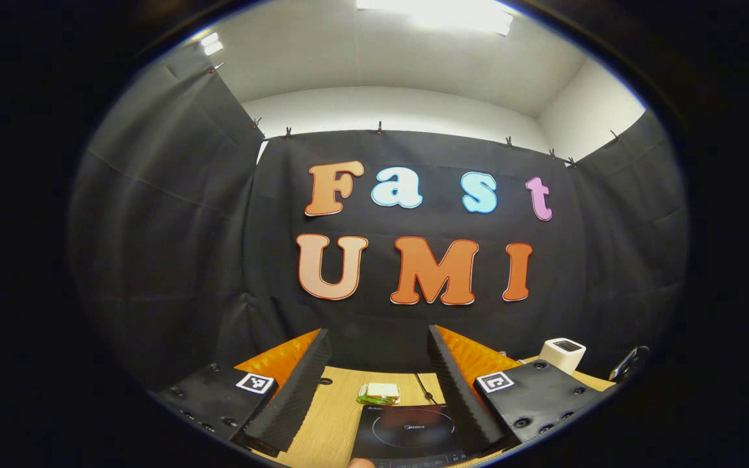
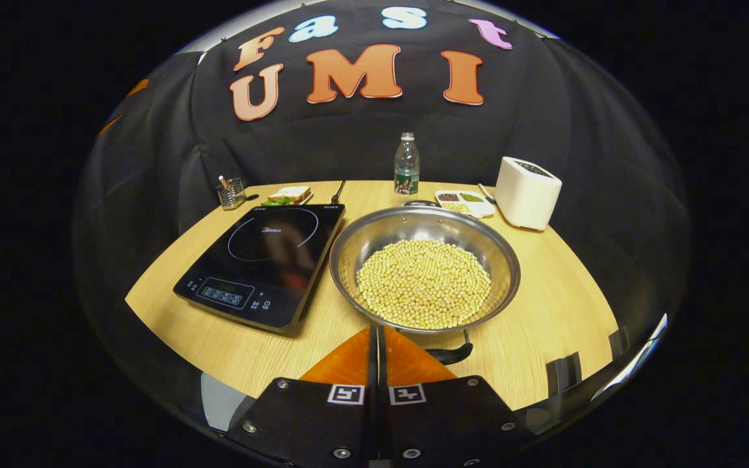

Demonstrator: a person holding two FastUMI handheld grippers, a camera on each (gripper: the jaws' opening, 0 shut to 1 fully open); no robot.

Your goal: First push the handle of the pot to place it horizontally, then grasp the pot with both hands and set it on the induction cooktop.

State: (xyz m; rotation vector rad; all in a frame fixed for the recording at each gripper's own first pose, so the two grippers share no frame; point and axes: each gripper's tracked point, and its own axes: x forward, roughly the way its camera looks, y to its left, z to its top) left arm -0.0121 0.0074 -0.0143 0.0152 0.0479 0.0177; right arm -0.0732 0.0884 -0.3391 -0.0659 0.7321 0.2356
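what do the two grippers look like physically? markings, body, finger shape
Left gripper: black bolted plates on each side, each with a square black-and-white tag, orange inner walls, and two long ribbed fingers tapering forward. Right gripper: the same black bolted plates, two square tags side by side, and orange panels narrowing to a wedge.

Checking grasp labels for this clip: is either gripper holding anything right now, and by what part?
Nothing is held. The left gripper is open above the table. The right gripper is shut on nothing, its tips at the near rim of the pot.

Wooden table (image 2: 543,325) carries cooktop (image 2: 264,260), pot (image 2: 423,273), toaster (image 2: 527,192), bottle (image 2: 406,166).
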